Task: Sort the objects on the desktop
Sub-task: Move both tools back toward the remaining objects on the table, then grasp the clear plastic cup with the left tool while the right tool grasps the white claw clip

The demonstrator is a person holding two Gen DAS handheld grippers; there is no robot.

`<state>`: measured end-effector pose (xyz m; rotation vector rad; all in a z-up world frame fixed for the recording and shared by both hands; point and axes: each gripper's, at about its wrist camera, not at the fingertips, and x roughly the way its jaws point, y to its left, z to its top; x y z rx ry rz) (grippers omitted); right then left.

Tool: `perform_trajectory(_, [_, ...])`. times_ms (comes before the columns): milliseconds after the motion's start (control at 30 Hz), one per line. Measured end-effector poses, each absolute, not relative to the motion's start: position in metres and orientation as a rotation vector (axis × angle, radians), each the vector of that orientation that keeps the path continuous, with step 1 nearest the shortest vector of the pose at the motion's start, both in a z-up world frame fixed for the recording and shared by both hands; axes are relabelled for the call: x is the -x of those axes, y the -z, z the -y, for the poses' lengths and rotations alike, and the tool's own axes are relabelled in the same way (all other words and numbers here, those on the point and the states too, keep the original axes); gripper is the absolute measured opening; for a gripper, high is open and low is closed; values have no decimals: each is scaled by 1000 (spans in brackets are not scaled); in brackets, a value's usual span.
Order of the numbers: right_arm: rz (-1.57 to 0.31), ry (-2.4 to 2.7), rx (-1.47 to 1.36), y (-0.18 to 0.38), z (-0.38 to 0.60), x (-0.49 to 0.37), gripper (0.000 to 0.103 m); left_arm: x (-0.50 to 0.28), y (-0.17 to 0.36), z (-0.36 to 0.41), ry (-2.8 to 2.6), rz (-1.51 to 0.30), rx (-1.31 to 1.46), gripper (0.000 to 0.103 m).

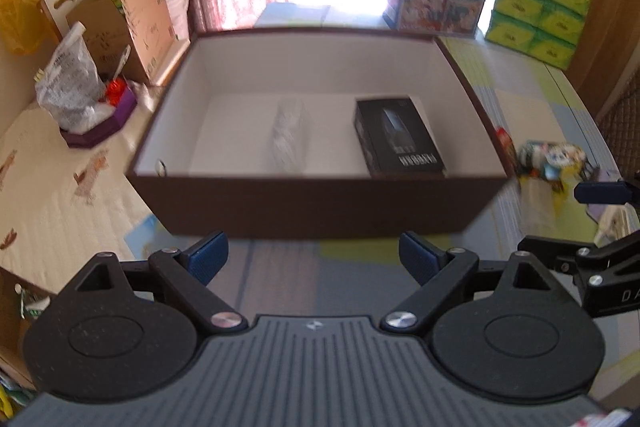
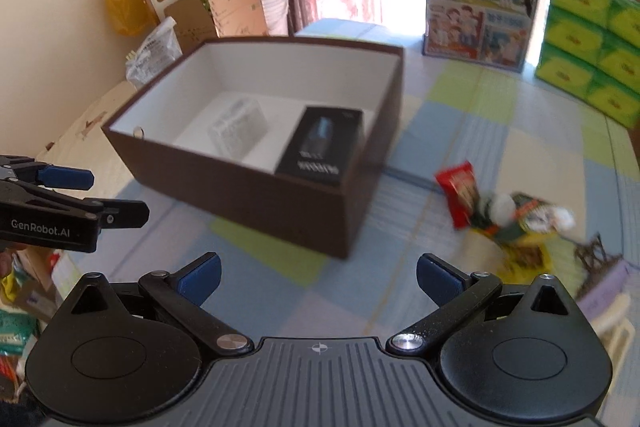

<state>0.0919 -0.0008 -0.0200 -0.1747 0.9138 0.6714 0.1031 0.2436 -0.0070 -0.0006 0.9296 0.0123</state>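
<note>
left wrist view first, going left to right: the brown box (image 1: 304,203) sits on the checked tablecloth (image 1: 280,267) straight ahead, open at the top. inside it, left of the middle, lies a white wrapped packet (image 1: 289,134), its long axis running near to far. to its right lies a black carton (image 1: 396,137), also long near to far, leaning a little to the right at the near end, with the printed name at that near end. so two things look sorted already.

right wrist view, again from the left: the left gripper (image 2: 92,195) shows at the left edge, then the box, then, well apart to the right of it, a small heap still on the cloth. a red snack packet (image 2: 460,193) lies at the heap's left, long axis near to far and tilted, touching a green and white wrapper bundle (image 2: 520,215); a dark wiry thing (image 2: 596,251) sits just beside that on the right, too blurred to name. by my reading the heap is what is left, so the job is perhaps half done.

the left gripper (image 1: 314,257) stands wide open with nothing between its blue pads (image 1: 206,257). the right gripper (image 2: 318,281) is likewise spread wide and empty, over bare cloth between box and heap.
</note>
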Motion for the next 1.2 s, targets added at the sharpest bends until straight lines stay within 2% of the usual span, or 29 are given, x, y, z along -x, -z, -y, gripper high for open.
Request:
perform_trajectory(467, [-1002,-524,132,38,111,-89,101,-85,28,-156,104,-990,-27,90])
perform_trajectory(1200, [-1013,-200,-47,60,243,-117,101,-117,55,-30,297,-1012,-108,89])
